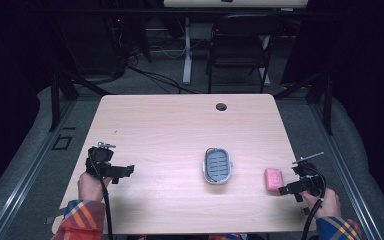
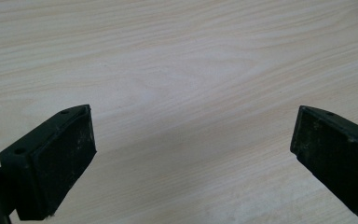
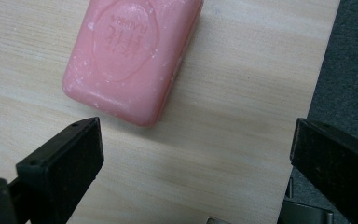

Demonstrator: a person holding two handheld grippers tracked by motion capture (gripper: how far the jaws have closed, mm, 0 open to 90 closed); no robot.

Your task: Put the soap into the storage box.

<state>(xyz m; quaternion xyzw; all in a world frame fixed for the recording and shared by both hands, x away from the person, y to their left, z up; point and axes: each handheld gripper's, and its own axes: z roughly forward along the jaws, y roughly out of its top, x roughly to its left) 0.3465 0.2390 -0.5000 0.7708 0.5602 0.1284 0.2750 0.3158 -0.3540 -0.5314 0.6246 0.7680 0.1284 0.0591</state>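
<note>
Right gripper view: embossed pink soap | high view: grey dish | both hand-held grippers wide open, empty.

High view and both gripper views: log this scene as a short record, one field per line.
table: light wood top, with a round hole near its far edge
soap dish: grey, slotted, near the table's middle, nothing in it
soap: pink bar, flat on the table to the right of the dish, apart from it
left gripper: open over bare wood on the table's left side, holding nothing
right gripper: open, beside the soap, near the table's right edge, not gripping it
</note>
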